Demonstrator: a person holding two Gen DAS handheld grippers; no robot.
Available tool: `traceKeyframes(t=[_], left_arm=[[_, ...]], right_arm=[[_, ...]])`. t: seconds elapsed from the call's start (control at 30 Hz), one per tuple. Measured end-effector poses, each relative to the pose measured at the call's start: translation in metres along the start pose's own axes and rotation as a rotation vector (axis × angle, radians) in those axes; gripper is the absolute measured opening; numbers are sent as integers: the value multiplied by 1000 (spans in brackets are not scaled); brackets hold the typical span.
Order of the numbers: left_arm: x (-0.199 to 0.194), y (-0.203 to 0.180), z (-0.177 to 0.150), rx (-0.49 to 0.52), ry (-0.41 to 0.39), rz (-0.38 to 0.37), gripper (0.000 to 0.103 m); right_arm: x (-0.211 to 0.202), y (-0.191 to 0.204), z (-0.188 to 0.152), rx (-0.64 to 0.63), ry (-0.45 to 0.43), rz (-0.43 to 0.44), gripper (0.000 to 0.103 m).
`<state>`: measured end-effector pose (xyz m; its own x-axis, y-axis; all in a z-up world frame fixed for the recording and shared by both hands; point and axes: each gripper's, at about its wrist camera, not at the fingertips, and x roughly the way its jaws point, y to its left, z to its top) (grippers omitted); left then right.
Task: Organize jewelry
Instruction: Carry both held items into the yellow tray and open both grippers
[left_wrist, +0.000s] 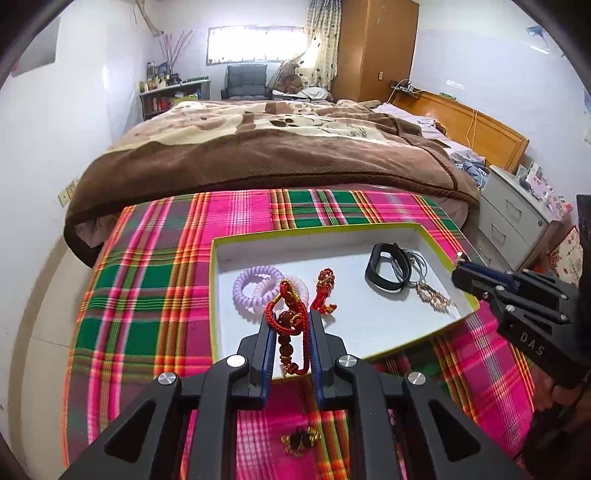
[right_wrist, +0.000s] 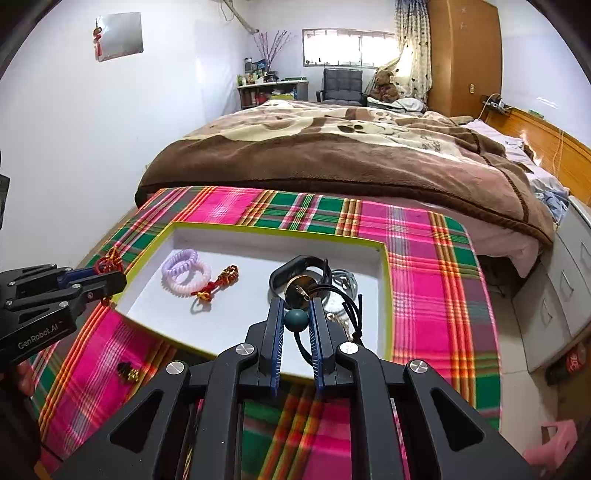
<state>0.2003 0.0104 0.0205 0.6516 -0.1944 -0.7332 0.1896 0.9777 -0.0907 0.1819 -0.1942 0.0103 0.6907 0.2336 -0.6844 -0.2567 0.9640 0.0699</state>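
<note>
White inside, the tray already holds the purple coil bands, a red knot charm, a black band and a pendant. My left gripper is clenched on a red cord bracelet over the tray's six o'clock edge. My right gripper squeezes a green bead necklace. One small gold charm is left on the plaid cloth, at six o'clock from the tray.

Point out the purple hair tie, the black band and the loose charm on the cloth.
Purple hair tie (left_wrist: 255, 286), left wrist view, coil's middle.
Black band (left_wrist: 384, 269), left wrist view, right strap.
Loose charm (left_wrist: 300, 440), left wrist view, dark centre.
</note>
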Motion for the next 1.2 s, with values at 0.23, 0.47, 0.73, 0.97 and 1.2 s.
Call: traceKeyframes(t=[0.23,0.47,0.73,0.97,1.2], left_arm=[[28,3,1,2,44,7,17],[47,5,-5,-2,81,6,17],[56,7,-11,-14,110,0,17],[62,7,-14,-19,136,-7,17],[63,8,-14,-27,131,-2,18]], right_arm=[[25,1,-1,-19,52,5,14],[40,0,-9,-15,103,20,14],[50,4,-15,-16,146,42,14],[55,6,-16,-17,168,43,14],[55,5,-17,-14,170,34,14]])
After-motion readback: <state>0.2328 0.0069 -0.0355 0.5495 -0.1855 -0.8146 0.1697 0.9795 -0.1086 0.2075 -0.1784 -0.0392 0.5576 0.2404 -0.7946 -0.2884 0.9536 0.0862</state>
